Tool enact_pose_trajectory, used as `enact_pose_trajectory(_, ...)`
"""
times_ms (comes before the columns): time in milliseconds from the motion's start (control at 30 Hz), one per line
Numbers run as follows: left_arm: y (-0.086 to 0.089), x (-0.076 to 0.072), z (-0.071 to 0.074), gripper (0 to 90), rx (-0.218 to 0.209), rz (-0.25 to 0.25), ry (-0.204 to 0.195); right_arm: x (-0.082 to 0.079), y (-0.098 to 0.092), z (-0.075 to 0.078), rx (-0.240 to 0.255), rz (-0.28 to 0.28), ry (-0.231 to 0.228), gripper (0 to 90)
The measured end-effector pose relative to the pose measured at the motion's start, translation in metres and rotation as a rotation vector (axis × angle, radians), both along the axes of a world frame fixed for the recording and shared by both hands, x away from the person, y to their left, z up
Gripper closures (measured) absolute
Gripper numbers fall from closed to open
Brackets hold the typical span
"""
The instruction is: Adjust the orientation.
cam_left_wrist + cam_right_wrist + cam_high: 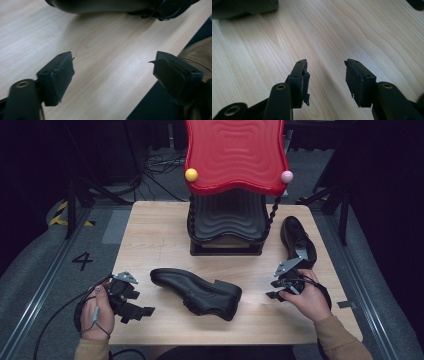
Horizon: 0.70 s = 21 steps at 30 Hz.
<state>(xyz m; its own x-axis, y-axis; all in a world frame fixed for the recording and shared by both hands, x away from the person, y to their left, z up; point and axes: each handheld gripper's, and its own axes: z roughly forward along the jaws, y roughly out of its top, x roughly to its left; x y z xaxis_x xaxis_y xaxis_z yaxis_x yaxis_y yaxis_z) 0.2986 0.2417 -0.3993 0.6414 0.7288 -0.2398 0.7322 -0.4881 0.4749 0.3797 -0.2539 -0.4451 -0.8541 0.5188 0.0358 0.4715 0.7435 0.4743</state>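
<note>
Pale wood surface [160, 240] underneath everything. Nearest, at seven o'clock on its edge: left hand-held gripper [146, 311], jaws spread wide with nothing between them, aimed toward three o'clock. At five o'clock: right hand-held gripper [273, 289], jaws likewise apart and empty over bare wood, aimed toward nine o'clock. Between the two, just short of centre: black leather shoe [197, 291] lying sideways, toe toward nine o'clock. Farther off at two o'clock: second black shoe [297, 238], beside the right hand. Farthest, at twelve o'clock: red wavy stand [235, 155] over black ribbed base [227, 220].
</note>
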Motion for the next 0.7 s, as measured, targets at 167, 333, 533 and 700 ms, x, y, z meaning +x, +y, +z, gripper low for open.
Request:
enact_pose_trajectory(167,0.0,-0.004,0.007,16.2,-0.038,-0.041,-0.042,-0.001,0.002,0.002,0.015,0.005,0.002,50.9)
enact_pose_trajectory(333,-0.004,-0.005,0.009,16.2,-0.033,-0.085,-0.051,0.0,0.003,0.006,0.038,0.002,0.006,50.2)
enact_pose_trajectory(533,-0.005,-0.004,0.01,16.3,-0.025,-0.086,-0.052,-0.001,0.003,0.01,0.044,0.0,0.01,52.7)
enact_pose_trajectory(700,-0.005,-0.005,0.011,16.4,-0.027,-0.097,-0.057,-0.003,0.005,0.013,0.058,-0.01,0.042,65.2)
